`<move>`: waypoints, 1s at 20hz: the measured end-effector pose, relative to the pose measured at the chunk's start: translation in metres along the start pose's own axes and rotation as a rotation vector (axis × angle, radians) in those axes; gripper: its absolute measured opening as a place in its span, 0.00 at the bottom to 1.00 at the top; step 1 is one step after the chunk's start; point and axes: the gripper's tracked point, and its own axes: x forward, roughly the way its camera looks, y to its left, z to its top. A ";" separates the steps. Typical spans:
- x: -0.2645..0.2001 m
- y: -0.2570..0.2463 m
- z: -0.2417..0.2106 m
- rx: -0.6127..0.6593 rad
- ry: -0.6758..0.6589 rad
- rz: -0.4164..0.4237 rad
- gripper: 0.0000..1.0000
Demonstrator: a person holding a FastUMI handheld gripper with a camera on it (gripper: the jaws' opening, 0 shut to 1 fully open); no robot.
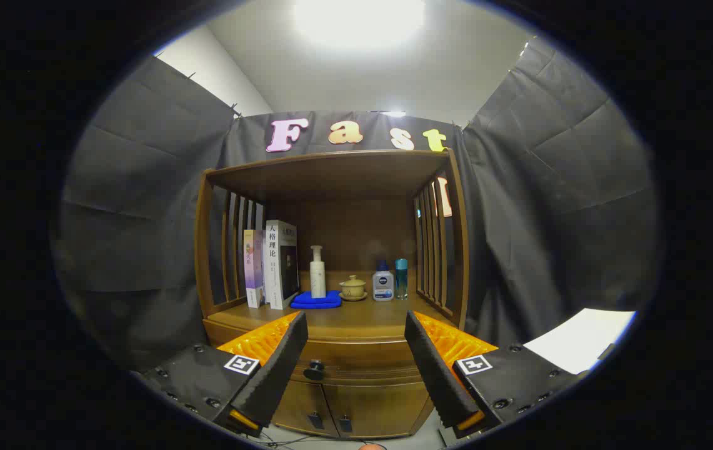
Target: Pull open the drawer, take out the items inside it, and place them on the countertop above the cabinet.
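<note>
- Hovering before a wooden cabinet [331,350], the gripper [356,350] has its fingers spread wide, grasping nothing.
- Drawer [356,362] sits closed, its dark knob [314,370] between the fingers, nearer the left one.
- Books [272,265] and bottles [383,282] stand on the countertop [356,319] beyond.

On the surface [356,322] of the cabinet [356,400], two books [272,265] stand at the left, then a pump bottle [317,272] on a folded cloth [316,300], a lidded cup [353,287], and two bottles [390,280] at the right. The drawer knob [315,370] sits below, between the spread fingers of the hand-held gripper [356,369].
</note>
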 end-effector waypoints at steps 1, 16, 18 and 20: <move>0.000 0.000 0.000 -0.001 0.002 0.004 0.99; -0.001 0.016 -0.011 0.001 0.004 0.032 0.99; 0.005 0.020 -0.012 0.009 0.002 0.038 0.99; 0.015 0.026 -0.012 0.010 -0.010 0.047 0.99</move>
